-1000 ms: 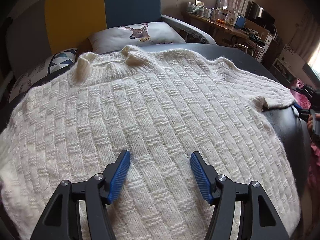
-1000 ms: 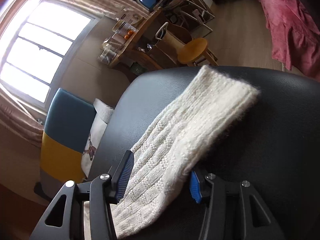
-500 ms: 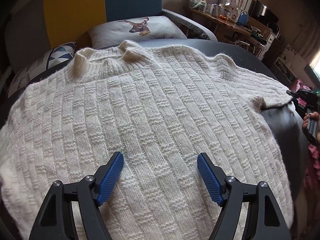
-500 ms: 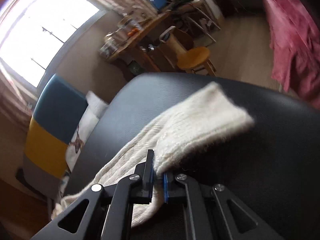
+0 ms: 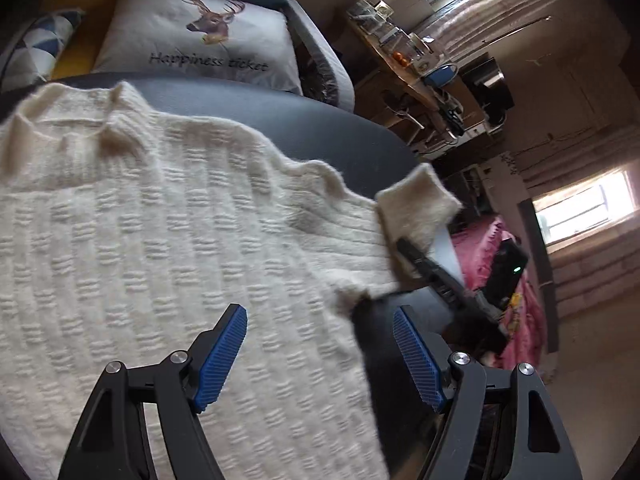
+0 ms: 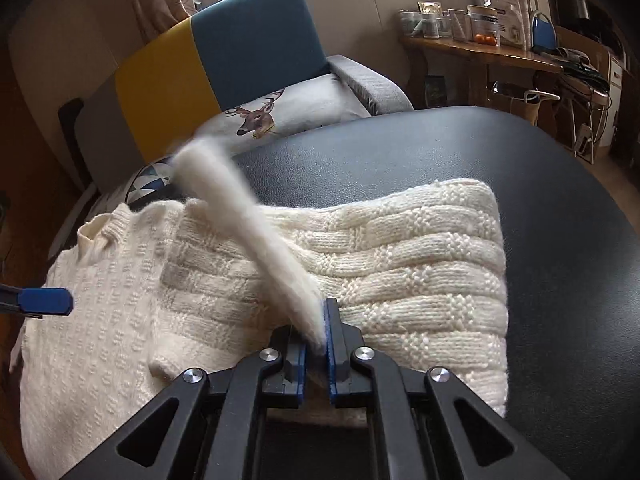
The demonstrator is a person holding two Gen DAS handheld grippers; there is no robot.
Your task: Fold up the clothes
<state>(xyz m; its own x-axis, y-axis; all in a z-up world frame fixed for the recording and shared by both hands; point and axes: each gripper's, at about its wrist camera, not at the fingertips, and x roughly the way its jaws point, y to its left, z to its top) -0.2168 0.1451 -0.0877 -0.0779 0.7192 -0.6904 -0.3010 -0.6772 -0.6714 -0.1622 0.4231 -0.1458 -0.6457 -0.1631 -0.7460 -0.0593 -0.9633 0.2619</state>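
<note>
A cream knitted sweater (image 5: 160, 248) lies flat on a round black table (image 5: 304, 128), collar at the far left. My left gripper (image 5: 320, 356) is open and empty, low over the sweater's right edge. My right gripper (image 6: 315, 340) is shut on the sweater's sleeve (image 6: 256, 240) near its cuff and holds it lifted, doubled back over the sleeve's lower part (image 6: 400, 264). In the left wrist view the raised cuff (image 5: 416, 208) and the right gripper (image 5: 404, 246) stand at the sweater's right side. A left fingertip (image 6: 44, 302) shows at the left edge of the right wrist view.
A sofa with a deer cushion (image 5: 200, 40) stands behind the table (image 6: 520, 160). A wooden desk (image 6: 480, 52) with jars stands at the back right. Pink cloth (image 5: 492, 256) lies beyond the table's right edge.
My right gripper closed on the sleeve, lifted it and swung it back over the sweater. My left gripper moved right toward the sweater's edge and stayed open.
</note>
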